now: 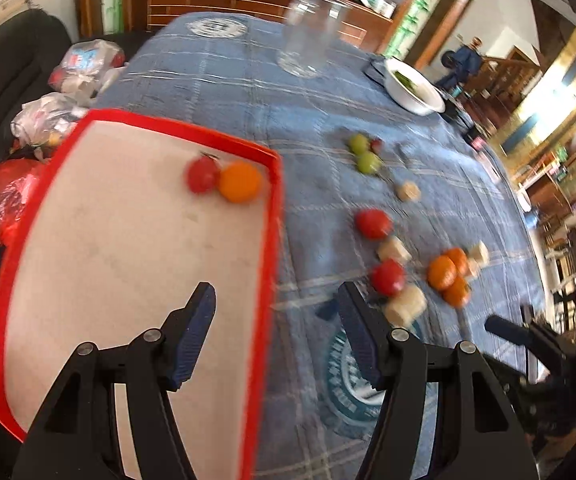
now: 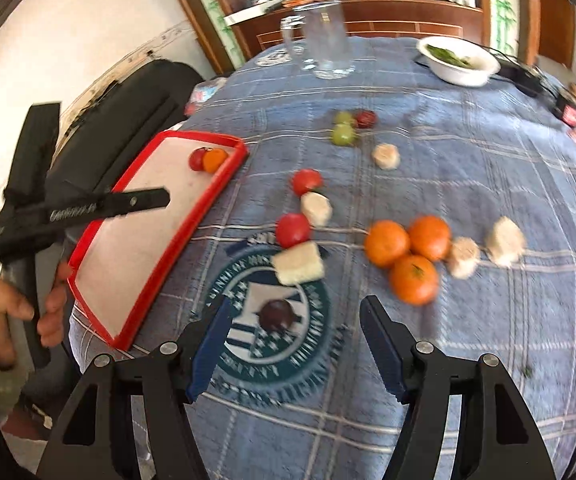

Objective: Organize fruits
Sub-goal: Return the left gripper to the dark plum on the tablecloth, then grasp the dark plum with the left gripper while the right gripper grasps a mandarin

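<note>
left gripper (image 1: 276, 300): jaws apart, nothing held
right gripper (image 2: 296, 316): jaws apart, nothing held
tray (image 1: 276, 184): tomato (image 1: 201, 175), orange (image 1: 240, 182) inside

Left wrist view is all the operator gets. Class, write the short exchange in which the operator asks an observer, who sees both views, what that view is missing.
Operator: Is there any fruit that I can't see?
Observer: Yes, a dark fruit lies on the cloth's emblem, just ahead of the right gripper.
Operator: Is that gripper holding anything?
Observer: No, its fingers stand apart with nothing between them.
</note>
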The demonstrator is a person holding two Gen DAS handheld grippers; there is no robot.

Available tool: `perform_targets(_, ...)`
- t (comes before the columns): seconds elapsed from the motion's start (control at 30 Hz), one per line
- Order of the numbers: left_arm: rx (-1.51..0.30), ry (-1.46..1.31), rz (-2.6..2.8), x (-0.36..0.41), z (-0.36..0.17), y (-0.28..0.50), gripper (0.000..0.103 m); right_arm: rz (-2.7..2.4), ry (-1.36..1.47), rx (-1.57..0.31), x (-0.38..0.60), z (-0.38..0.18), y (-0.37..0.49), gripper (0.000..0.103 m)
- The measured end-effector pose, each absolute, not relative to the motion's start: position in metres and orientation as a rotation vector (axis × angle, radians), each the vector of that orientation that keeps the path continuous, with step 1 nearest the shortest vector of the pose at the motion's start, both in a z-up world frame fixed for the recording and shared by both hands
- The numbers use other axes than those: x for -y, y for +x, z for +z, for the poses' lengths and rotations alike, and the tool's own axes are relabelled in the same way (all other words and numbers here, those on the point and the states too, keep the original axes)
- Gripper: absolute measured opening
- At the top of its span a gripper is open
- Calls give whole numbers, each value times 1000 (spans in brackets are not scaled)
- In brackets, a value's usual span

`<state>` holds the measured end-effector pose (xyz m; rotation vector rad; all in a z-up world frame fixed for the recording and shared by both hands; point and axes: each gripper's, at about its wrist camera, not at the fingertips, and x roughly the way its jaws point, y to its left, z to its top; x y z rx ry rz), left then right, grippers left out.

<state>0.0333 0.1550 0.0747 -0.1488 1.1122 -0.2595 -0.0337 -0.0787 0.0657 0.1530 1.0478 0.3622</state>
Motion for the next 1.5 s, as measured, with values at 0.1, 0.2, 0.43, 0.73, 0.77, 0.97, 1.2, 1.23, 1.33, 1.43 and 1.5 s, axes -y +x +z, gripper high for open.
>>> perform_targets(0.1,-1130,-140,-299,-133,72,22,62,339,173,-1049,91,63,-42,68)
perform_targets(0.2,-1147,-111,-334,-112,68,10,62,316,177,-1059,102,62,-48,68)
perform_targets(0.43,-1205,-27,-394,-67,51,-13,62,216,242,-1059,135,59,-50,68)
perform_targets(0.73,-1232,-67,-406,-52,38,-22,62,233,263,-1085,145,50,-43,52)
perform_targets(0.77,-1233,-69,-405,-51,38,-23,62,240,257,-1088,143,49,-40,50)
perform_targets(0.97,-1244,-82,-397,-50,32,-23,62,257,237,-1112,140,42,-31,46)
perform_targets(1.2,-1245,-85,-407,-46,32,-21,60,263,186,-1147,134,29,-4,46)
perform_targets(1.23,-1246,-82,-407,-45,32,-21,60,253,182,-1162,132,25,4,46)
perform_targets(1.33,-1246,-72,-412,-42,32,-21,60,235,207,-1183,132,17,17,46)
perform_targets(1.43,-1247,-64,-412,-41,31,-22,57,230,200,-1189,129,13,25,43)
perform_targets(1.5,-1255,-66,-406,-41,29,-21,56,227,178,-1194,124,10,28,40)
